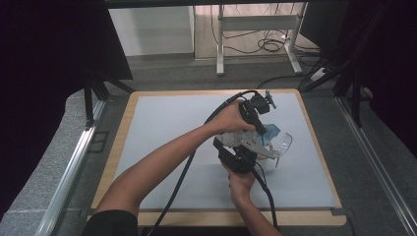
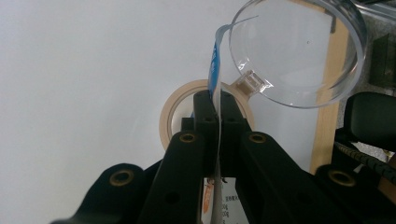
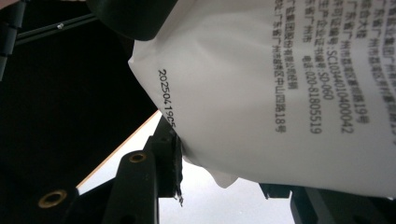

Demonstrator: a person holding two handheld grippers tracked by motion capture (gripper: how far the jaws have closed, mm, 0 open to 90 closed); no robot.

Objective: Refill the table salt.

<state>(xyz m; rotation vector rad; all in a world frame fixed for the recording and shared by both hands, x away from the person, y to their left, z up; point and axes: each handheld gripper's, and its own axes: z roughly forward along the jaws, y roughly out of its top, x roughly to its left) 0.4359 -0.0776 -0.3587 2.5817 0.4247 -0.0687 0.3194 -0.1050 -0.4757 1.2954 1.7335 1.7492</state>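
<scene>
The left gripper (image 2: 218, 100) has its two black jaws pressed together on the thin edge of a white packet (image 2: 217, 70), which runs up between them as a narrow strip with a blue printed band near its top. In the high view this gripper (image 1: 263, 130) sits over the right half of the table, held by the person's left hand (image 1: 230, 118), with its cable looping back toward the bottom edge.

The right gripper (image 1: 253, 150) is held just below it by the right hand (image 1: 241, 184). In the right gripper view its left jaw lies against the lower edge of the same packet (image 3: 280, 93), whose white back with lines of black print and a stamped code spans the upper part of the picture; the other jaw is largely covered by the packet, so the pictures do not settle whether this gripper clamps the packet or merely frames it.

Just beyond the packet's upper end is a clear plastic cup (image 2: 299, 51), tilted so that its round mouth faces the left gripper's camera; in the high view the cup (image 1: 282, 142) lies right of both grippers, close against the blue part of the packet (image 1: 270, 132). A roll of tape (image 2: 175, 109) lies flat on the pale grey mat (image 1: 162, 128) beneath the left jaws. The mat covers a wooden table (image 1: 123, 132).
</scene>
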